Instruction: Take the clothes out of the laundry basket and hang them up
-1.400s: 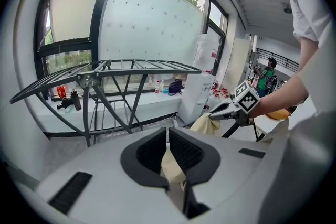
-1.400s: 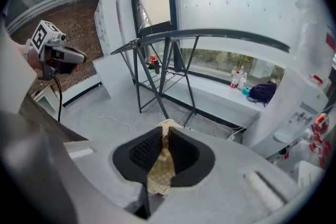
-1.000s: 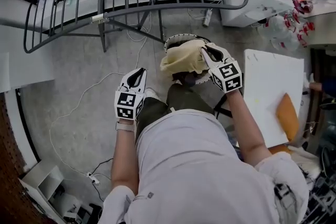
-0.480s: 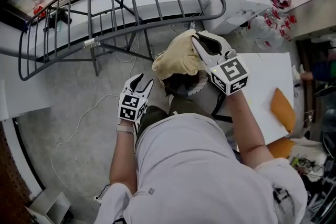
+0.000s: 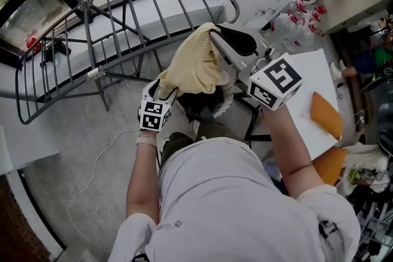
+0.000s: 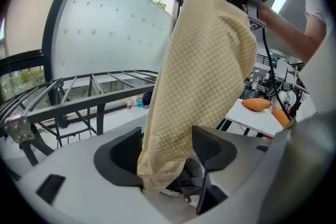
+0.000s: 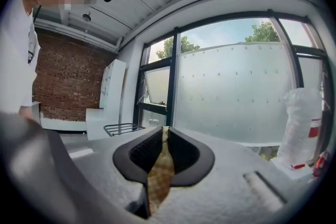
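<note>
In the centre of the frame, the right gripper [image 5: 216,35] has its fingers clenched on the top edge of the yellow checked cloth [image 5: 193,64], which hangs above the laundry basket [image 5: 222,108]. On the left gripper [image 5: 161,90], the fingers have just been opening and stand released, with the cloth's lower end hanging between them.

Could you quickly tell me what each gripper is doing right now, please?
Left gripper: open, jaws just been opening, cloth hanging between them.
Right gripper: shut on the cloth.
</note>
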Tool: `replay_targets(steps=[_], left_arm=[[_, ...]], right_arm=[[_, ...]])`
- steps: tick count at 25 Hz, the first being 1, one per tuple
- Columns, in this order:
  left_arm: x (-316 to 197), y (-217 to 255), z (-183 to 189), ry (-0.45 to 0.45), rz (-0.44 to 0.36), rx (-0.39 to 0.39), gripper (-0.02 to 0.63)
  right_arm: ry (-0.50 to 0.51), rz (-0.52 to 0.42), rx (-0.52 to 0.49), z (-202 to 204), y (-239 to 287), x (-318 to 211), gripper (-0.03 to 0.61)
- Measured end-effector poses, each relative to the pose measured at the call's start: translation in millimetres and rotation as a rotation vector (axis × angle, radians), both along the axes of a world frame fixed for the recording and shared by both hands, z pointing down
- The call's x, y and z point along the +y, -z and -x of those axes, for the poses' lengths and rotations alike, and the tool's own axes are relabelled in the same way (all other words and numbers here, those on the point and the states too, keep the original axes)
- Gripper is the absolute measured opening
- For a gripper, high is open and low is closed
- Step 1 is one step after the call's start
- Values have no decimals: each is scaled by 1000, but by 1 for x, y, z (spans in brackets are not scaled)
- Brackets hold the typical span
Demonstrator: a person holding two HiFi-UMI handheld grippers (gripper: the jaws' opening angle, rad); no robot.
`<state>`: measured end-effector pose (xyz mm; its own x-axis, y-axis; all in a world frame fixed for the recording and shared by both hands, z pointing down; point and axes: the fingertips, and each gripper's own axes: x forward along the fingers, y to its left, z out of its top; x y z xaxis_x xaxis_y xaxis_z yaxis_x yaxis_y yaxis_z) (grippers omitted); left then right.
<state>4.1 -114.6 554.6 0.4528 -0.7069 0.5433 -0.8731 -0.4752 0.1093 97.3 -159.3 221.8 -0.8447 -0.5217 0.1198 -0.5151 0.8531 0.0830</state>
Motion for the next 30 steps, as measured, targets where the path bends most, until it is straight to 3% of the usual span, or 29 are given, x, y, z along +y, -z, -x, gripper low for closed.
replay_targets(steps=[5, 6, 7, 8, 16, 25, 28, 30], left_arm=[[-8, -8, -17, -49, 19, 69, 267], [-9, -8, -17, -43, 13, 62, 190], [-10, -7, -15, -26, 5, 54, 68], [-10, -6, -10, 3, -3, 50, 12], [8, 34, 92, 363, -95, 63, 6], [71, 108, 169, 637, -229, -135, 6], [108, 126, 199, 781, -244, -189, 6], [130, 141, 210, 837, -283, -191, 5]], right_arm=[[1, -22, -23, -1, 16, 4, 40], [1, -22, -24, -2, 16, 4, 40], [1, -18, -29, -4, 16, 4, 40], [-2, -12, -34, -7, 15, 3, 40], [-99, 38, 7, -60, -21, -29, 40], [-14, 109, 20, -55, -75, -47, 40], [-28, 106, -52, -54, -79, -65, 5], [-19, 162, -136, -53, -82, -83, 5]])
